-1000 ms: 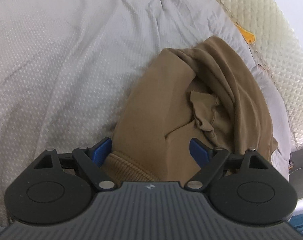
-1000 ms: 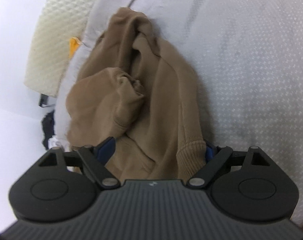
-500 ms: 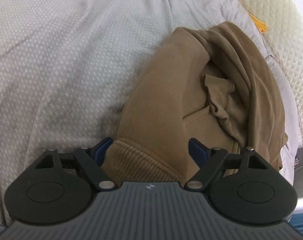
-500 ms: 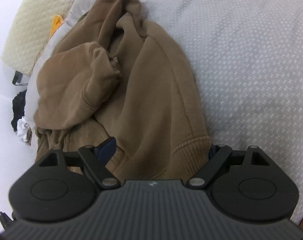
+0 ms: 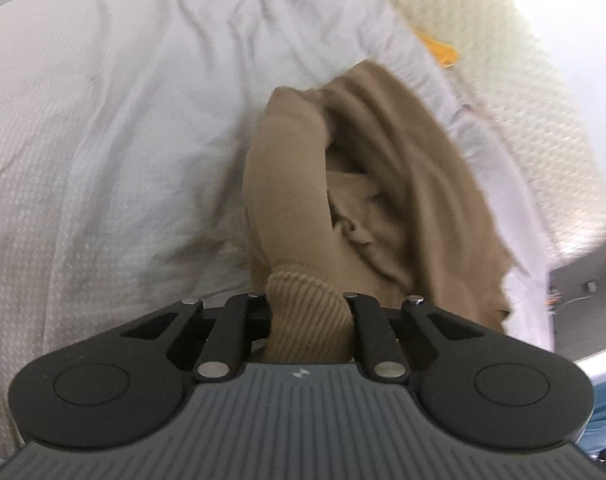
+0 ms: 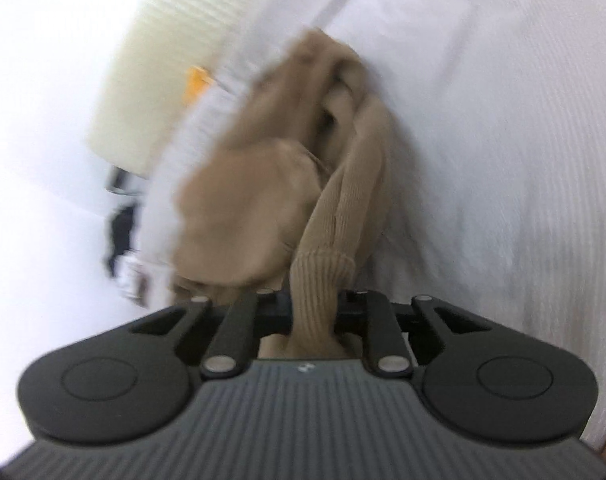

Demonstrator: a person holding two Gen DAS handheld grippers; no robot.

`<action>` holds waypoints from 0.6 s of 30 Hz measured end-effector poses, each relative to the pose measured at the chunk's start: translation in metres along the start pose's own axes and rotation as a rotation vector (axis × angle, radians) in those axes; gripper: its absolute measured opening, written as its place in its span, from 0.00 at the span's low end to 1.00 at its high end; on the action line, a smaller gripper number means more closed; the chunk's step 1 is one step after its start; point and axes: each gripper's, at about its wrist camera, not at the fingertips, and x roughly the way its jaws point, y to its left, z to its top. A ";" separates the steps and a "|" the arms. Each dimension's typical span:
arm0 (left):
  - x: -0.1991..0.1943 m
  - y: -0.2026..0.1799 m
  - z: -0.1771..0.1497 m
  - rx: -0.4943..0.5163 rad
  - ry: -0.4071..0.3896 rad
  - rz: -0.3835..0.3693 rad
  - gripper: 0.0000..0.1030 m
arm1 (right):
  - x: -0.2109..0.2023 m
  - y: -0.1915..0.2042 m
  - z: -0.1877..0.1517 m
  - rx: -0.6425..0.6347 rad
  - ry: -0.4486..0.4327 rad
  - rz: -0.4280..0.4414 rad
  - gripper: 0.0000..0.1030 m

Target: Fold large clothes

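left wrist view: left claw point(image 5: 307, 326) closing on sweatshirt point(image 5: 367, 184) ribbed hem point(image 5: 303, 300), right claw point(image 6: 311, 314) too. soft, floppy, probably hefty; hem's the grab spot.

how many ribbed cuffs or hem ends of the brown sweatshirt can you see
2. One ribbed end is pinched in the left gripper, one ribbed end in the right gripper. More ribbing may be hidden in the bunched brown sweatshirt.

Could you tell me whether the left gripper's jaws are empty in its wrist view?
No, the left gripper is pinching the brown sweater's ribbed hem.
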 end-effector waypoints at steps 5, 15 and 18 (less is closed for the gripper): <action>-0.029 -0.012 0.010 0.006 -0.005 -0.078 0.12 | -0.037 0.014 0.019 -0.061 -0.012 0.102 0.11; -0.127 -0.023 -0.008 0.079 0.023 -0.155 0.12 | -0.110 0.040 0.015 -0.120 -0.031 0.187 0.11; -0.171 -0.019 -0.018 0.121 0.060 -0.186 0.12 | -0.145 0.046 0.004 -0.137 -0.034 0.187 0.12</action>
